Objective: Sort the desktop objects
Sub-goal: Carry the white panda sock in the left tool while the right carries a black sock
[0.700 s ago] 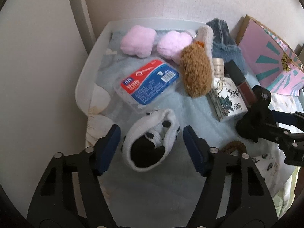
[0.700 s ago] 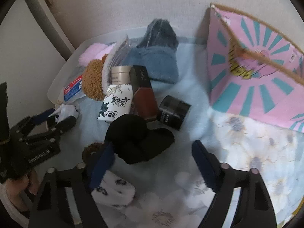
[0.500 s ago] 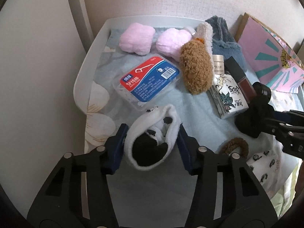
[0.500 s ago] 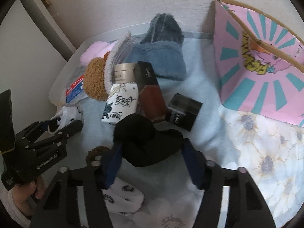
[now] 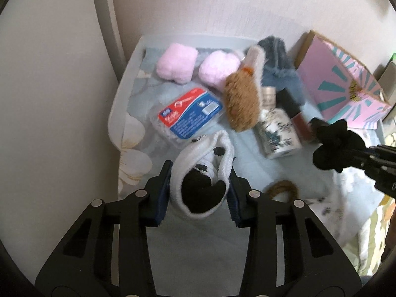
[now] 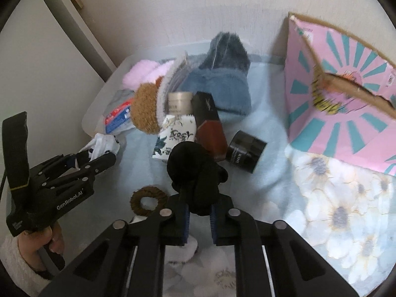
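Observation:
A rolled white sock with black panda marks (image 5: 205, 153) sits between the blue pads of my left gripper (image 5: 200, 188), which is shut on it just above the pale blue cloth. The right wrist view has that gripper (image 6: 99, 159) at the left, the sock (image 6: 104, 146) poking out of it. My right gripper (image 6: 200, 206) is shut on a bunched black fabric piece (image 6: 193, 165), held up over the cloth. From the left wrist view, the black piece (image 5: 331, 148) hangs at the right, in front of the right gripper (image 5: 371, 158).
On the cloth-lined white tray (image 5: 123, 94) lie two pink puffs (image 5: 177, 65), a floss-pick box (image 5: 190, 113), a brown fluffy item (image 5: 241, 104), a blue fluffy item (image 6: 222, 89), a patterned box (image 6: 173, 138), a dark red box (image 6: 209, 126), a black jar (image 6: 245, 151) and a brown hair tie (image 6: 148, 200). A pink sunburst box (image 6: 341, 104) stands at right.
Both grippers went from wide open around their items to shut on them. The white sock and the black piece now sit higher above the cloth.

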Available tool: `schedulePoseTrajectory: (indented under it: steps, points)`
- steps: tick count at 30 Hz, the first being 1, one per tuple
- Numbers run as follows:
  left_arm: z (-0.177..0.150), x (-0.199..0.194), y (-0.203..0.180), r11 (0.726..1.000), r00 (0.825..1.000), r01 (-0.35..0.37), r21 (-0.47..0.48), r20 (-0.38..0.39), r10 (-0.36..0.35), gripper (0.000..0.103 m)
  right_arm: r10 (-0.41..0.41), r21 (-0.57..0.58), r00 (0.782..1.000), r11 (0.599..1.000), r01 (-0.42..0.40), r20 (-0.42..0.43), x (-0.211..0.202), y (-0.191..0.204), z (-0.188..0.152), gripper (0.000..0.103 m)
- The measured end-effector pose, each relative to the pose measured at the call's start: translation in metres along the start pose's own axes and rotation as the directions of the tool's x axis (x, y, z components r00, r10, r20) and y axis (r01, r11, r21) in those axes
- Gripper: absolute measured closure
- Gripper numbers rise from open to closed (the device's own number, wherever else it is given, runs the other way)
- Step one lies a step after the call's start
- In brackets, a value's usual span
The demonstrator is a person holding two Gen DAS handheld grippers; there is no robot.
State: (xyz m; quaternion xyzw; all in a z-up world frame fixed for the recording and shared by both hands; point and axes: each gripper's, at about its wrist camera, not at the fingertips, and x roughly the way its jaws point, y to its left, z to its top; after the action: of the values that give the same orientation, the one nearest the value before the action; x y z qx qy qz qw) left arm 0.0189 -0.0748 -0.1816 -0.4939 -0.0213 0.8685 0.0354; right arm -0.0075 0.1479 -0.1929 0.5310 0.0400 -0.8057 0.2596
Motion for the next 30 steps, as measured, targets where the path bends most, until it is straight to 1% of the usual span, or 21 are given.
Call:
schedulePoseTrajectory:
  steps: [2, 3, 4, 6, 7, 8, 11, 14, 16, 18, 21, 23, 24, 25, 27, 29, 30]
  points:
    - [0.008, -0.017, -0.005, 1.000, 1.000, 0.005, 0.008, 0.010, -0.005, 0.067, -0.007, -0.006, 1.000, 1.000, 0.008, 0.013, -0.019, -0.007, -0.006, 0.091]
    - [0.017, -0.029, 0.000, 1.000, 1.000, 0.008, 0.011, 0.014, -0.008, 0.067, -0.006, -0.005, 1.000, 1.000, 0.006, 0.023, -0.030, -0.009, -0.004, 0.091]
    - [0.022, -0.038, -0.004, 1.000, 1.000, 0.010, 0.014, 0.026, -0.010, 0.067, 0.015, -0.036, 1.000, 0.999, -0.014, 0.027, -0.027, -0.003, 0.007, 0.091]
    - [0.039, -0.054, -0.005, 1.000, 0.998, 0.016, 0.025, 0.052, -0.017, 0.067, 0.015, -0.034, 0.998, 0.999, -0.013, 0.054, -0.039, 0.001, 0.014, 0.091]
    - [0.051, -0.065, -0.009, 0.999, 0.997, 0.019, 0.033, 0.071, -0.022, 0.067, 0.017, -0.032, 0.998, 0.999, -0.015, 0.068, -0.045, -0.001, 0.020, 0.091]
    - [0.056, -0.065, -0.004, 0.999, 0.996, 0.025, 0.038, 0.084, -0.028, 0.067, 0.020, -0.031, 0.996, 0.999, -0.018, 0.082, -0.052, -0.004, 0.026, 0.091]
    - [0.080, -0.090, -0.018, 0.996, 0.989, 0.054, 0.074, 0.134, -0.064, 0.067, 0.017, -0.032, 0.992, 0.999, -0.013, 0.128, -0.082, -0.020, 0.039, 0.091]
    - [0.109, -0.105, -0.047, 0.988, 0.980, 0.102, 0.118, 0.160, -0.120, 0.067, 0.024, -0.028, 0.985, 0.999, -0.019, 0.171, -0.106, -0.039, 0.054, 0.091]
    - [0.125, -0.108, -0.070, 0.979, 0.972, 0.129, 0.158, 0.175, -0.157, 0.067, 0.013, -0.035, 0.982, 0.999, -0.006, 0.189, -0.120, -0.054, 0.061, 0.091]
    - [0.140, -0.112, -0.097, 0.969, 0.965, 0.137, 0.206, 0.194, -0.178, 0.067, -0.004, -0.037, 0.979, 0.999, 0.012, 0.203, -0.133, -0.070, 0.069, 0.091]
    - [0.160, -0.109, -0.138, 0.948, 0.953, 0.165, 0.272, 0.203, -0.224, 0.067, -0.028, -0.032, 0.975, 0.999, 0.036, 0.219, -0.149, -0.097, 0.079, 0.091]
    - [0.176, -0.103, -0.169, 0.932, 0.949, 0.180, 0.315, 0.193, -0.249, 0.067, -0.052, -0.028, 0.976, 0.998, 0.059, 0.212, -0.154, -0.116, 0.085, 0.091]
    - [0.182, -0.099, -0.181, 0.926, 0.948, 0.190, 0.327, 0.183, -0.259, 0.067, -0.049, -0.027, 0.977, 0.998, 0.055, 0.205, -0.156, -0.126, 0.090, 0.091]
    - [0.191, -0.092, -0.198, 0.917, 0.945, 0.213, 0.338, 0.165, -0.281, 0.067, -0.058, -0.031, 0.980, 0.997, 0.065, 0.193, -0.156, -0.136, 0.095, 0.091]
    - [0.200, -0.082, -0.220, 0.904, 0.942, 0.242, 0.351, 0.138, -0.306, 0.067, -0.083, -0.029, 0.981, 0.996, 0.090, 0.175, -0.156, -0.153, 0.100, 0.091]
    - [0.210, -0.069, -0.244, 0.892, 0.945, 0.257, 0.371, 0.097, -0.312, 0.067, -0.099, -0.013, 0.982, 0.995, 0.102, 0.159, -0.157, -0.173, 0.108, 0.091]
    - [0.215, -0.060, -0.254, 0.887, 0.948, 0.260, 0.380, 0.075, -0.310, 0.067, -0.094, -0.003, 0.985, 0.995, 0.095, 0.146, -0.154, -0.180, 0.112, 0.091]
